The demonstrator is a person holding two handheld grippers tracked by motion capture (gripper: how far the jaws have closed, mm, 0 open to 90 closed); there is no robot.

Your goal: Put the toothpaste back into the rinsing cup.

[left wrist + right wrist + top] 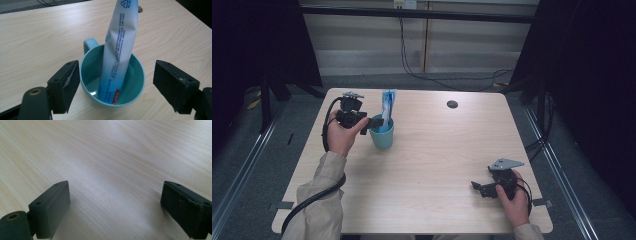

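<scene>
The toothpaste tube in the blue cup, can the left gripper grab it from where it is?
Probably yes. The left gripper is open, its jaws standing either side of the cup, and the toothpaste tube sticks up well above the rim with nothing in front. It would likely need to lift a little to clear the rim.

On the table (422,165) we have the mug (382,136) toward the far left, and the tube (387,107) stands in it, leaning against the rim. Our left gripper (377,122) sits just left of the mug, level with its top. Our right gripper (475,186) is well apart, low over the near right corner.
</scene>
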